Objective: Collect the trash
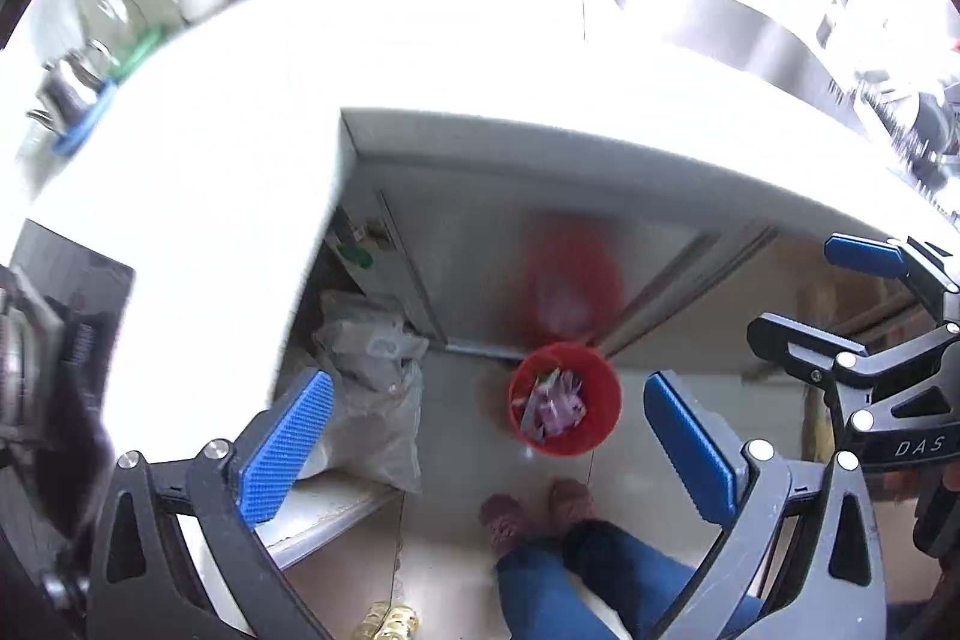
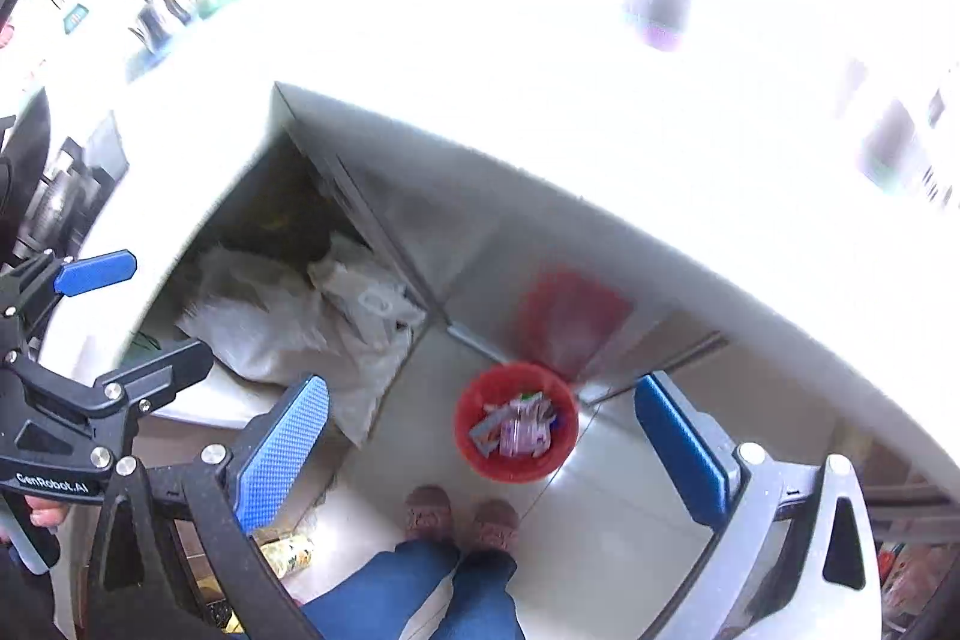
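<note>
Both tools are held high and point steeply down at the floor. The left tool (image 1: 489,451) has its blue pads spread wide with nothing between them. The right tool (image 2: 480,451) is spread wide too, and it holds nothing.

Far below, a red bin (image 1: 564,398) sits on the floor, just in front of the cupboard doors. It has wrappers (image 1: 555,403) in it, pink and white ones. The person's slippers (image 1: 510,514) are near the bin.

More trash probably lies up on the white table (image 1: 420,58). In the right view, a blurry purple thing (image 2: 660,7) sits on that table, ahead of the tool and off to its right side. It could be a cup or a wrapper; it is too washed out to tell, and so is its long way. The right hand looks nearer to it, so that hand should likely go for it. The left view does not show it.
</note>
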